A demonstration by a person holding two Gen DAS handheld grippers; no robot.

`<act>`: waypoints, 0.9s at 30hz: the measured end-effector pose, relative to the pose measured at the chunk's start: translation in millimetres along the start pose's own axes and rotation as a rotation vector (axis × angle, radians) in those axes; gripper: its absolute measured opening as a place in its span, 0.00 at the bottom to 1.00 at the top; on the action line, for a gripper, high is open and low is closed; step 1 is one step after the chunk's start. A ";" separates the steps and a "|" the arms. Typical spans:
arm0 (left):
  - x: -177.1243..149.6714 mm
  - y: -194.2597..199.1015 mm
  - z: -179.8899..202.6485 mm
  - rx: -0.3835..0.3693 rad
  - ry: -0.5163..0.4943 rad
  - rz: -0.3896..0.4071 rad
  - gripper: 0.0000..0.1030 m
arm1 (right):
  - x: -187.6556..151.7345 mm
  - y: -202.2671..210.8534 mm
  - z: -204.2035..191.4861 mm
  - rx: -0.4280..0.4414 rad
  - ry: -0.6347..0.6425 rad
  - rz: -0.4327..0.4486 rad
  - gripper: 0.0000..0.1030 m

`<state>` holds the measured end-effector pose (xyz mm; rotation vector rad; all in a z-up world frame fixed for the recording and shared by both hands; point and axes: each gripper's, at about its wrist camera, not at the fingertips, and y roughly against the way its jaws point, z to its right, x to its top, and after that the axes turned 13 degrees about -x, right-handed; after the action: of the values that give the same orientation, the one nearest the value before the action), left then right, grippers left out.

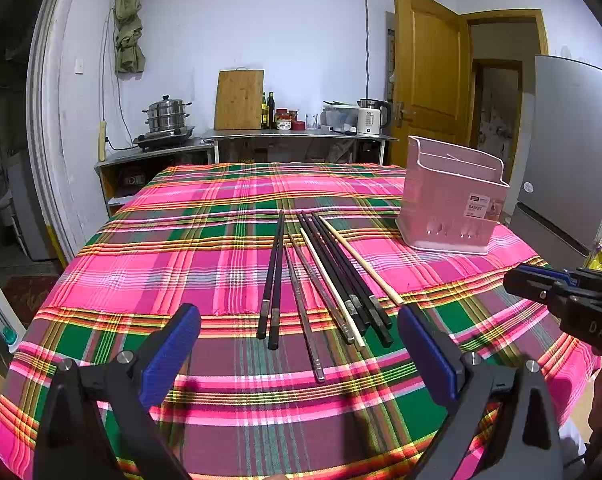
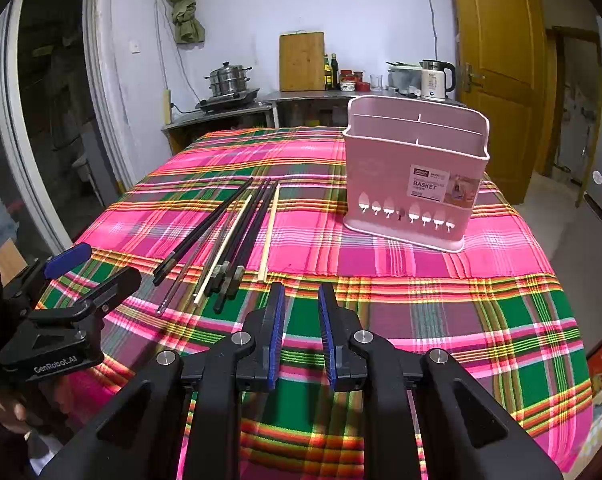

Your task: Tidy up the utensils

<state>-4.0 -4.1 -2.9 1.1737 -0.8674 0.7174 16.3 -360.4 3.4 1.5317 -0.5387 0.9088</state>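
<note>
Several chopsticks [image 1: 325, 276], black, metal and pale wood, lie side by side on the plaid tablecloth; they also show in the right wrist view [image 2: 225, 236]. A pink utensil basket [image 1: 453, 196] with dividers stands upright at the right; it also shows in the right wrist view [image 2: 415, 176]. My left gripper [image 1: 299, 320] is wide open and empty, just short of the chopsticks' near ends. My right gripper [image 2: 301, 300] is empty, its jaws narrowly apart, to the right of the chopsticks and in front of the basket.
The plaid-covered table [image 2: 441, 308] ends close below both grippers. The right gripper shows at the right edge of the left wrist view [image 1: 565, 292], the left gripper at the left of the right wrist view [image 2: 73, 280]. A counter with pots, cutting board and kettle [image 1: 371, 118] stands behind.
</note>
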 end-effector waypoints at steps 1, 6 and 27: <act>0.1 0.1 -0.2 -0.001 0.000 0.000 0.97 | 0.0 0.0 -0.1 0.000 0.000 0.000 0.17; -0.2 0.8 0.2 0.001 0.001 0.002 0.97 | -0.3 0.1 -0.6 -0.001 0.000 0.002 0.17; 3.8 5.8 0.7 -0.011 0.000 0.016 0.97 | 2.3 3.2 -1.7 -0.002 0.000 0.013 0.17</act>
<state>-7.1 -3.2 3.3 1.1586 -0.8803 0.7247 14.7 -358.9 7.0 1.5280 -0.5497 0.9182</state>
